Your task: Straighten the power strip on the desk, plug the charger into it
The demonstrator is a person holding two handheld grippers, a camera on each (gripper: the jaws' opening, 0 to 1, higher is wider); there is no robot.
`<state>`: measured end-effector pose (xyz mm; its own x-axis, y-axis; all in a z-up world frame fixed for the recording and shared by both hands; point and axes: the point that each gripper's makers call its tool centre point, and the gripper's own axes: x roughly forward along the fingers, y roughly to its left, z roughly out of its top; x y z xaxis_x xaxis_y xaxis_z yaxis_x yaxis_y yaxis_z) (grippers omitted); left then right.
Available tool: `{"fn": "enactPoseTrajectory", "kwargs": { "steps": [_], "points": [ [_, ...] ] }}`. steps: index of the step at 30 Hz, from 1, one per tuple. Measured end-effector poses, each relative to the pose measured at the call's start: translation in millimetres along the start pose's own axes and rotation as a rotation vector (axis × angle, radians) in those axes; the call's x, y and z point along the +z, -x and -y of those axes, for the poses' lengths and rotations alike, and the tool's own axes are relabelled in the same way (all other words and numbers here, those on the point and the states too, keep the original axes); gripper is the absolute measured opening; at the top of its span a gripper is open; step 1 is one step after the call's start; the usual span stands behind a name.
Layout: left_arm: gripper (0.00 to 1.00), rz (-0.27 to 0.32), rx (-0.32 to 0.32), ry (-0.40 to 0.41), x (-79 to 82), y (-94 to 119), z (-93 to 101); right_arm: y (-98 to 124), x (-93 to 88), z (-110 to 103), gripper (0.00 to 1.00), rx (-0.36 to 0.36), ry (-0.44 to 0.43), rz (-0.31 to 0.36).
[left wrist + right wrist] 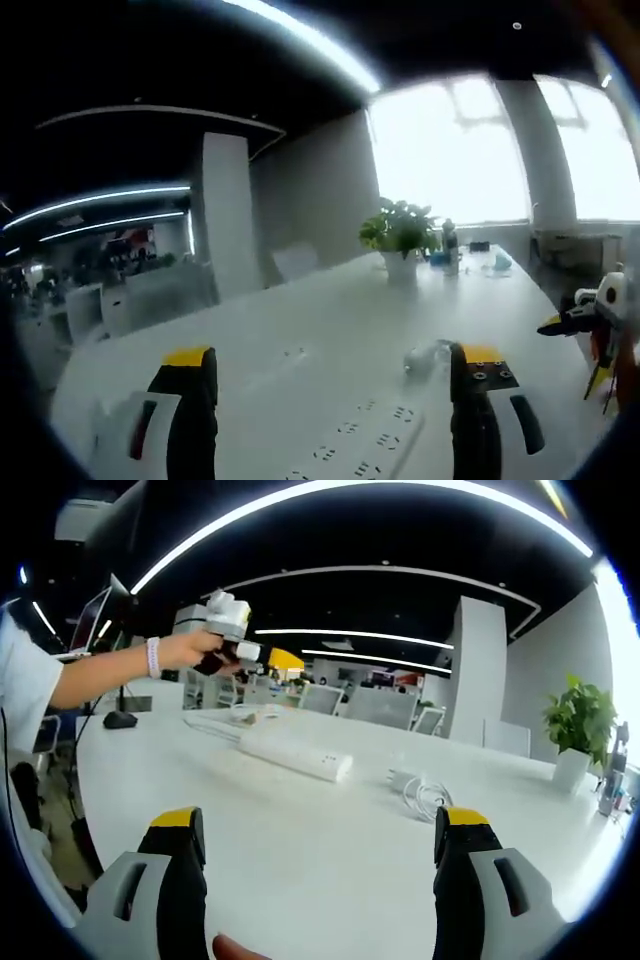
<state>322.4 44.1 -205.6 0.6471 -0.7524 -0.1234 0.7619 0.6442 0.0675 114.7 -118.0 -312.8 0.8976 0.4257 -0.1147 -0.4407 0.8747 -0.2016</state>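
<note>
Nearest the lens in the left gripper view: left tool [335, 390], jaws spread wide, nothing between them. Same in the right gripper view: right tool [320, 865], jaws wide apart and empty, held above bare desk [300, 830].

Power strip [365, 440] directly ahead of the left tool, between its two jaws in the picture, lying at a slant on the white desk. In the right gripper view the power strip [295, 755] well beyond the right tool, its cord [215, 723] trailing off past its far end. Charger [400, 778] just beside the near end of the power strip, apart from it, with its coiled cable [428, 800] on the side away from the strip; seen in the left gripper view as a pale blurred lump, probably the charger [425, 358], just beyond the power strip by the right-hand jaw.

Judged state of the task: nothing done so far. Strip not gripped, seemingly not yet squared up, though hard to tell without a desk edge for reference. Charger loose on the desk, not plugged in. Left to do: straighten the strip, pick up the charger, seat it in a socket. Left tool better placed for the strip; right tool closer to the charger
</note>
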Motion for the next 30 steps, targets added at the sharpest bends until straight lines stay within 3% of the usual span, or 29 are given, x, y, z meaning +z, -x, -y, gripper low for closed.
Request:
{"fn": "enactPoseTrajectory", "kwargs": {
  "steps": [14, 30],
  "points": [
    [0.99, 0.075, 0.127, -0.105, 7.9, 36.5, -2.1, -2.3, -3.6, -3.2, 0.95, 0.013, 0.000, -0.009],
    [0.99, 0.108, 0.148, -0.070, 5.0, 74.4, 14.7, -4.9, -5.1, -5.1, 0.95, 0.020, -0.011, -0.016]
  ]
}}
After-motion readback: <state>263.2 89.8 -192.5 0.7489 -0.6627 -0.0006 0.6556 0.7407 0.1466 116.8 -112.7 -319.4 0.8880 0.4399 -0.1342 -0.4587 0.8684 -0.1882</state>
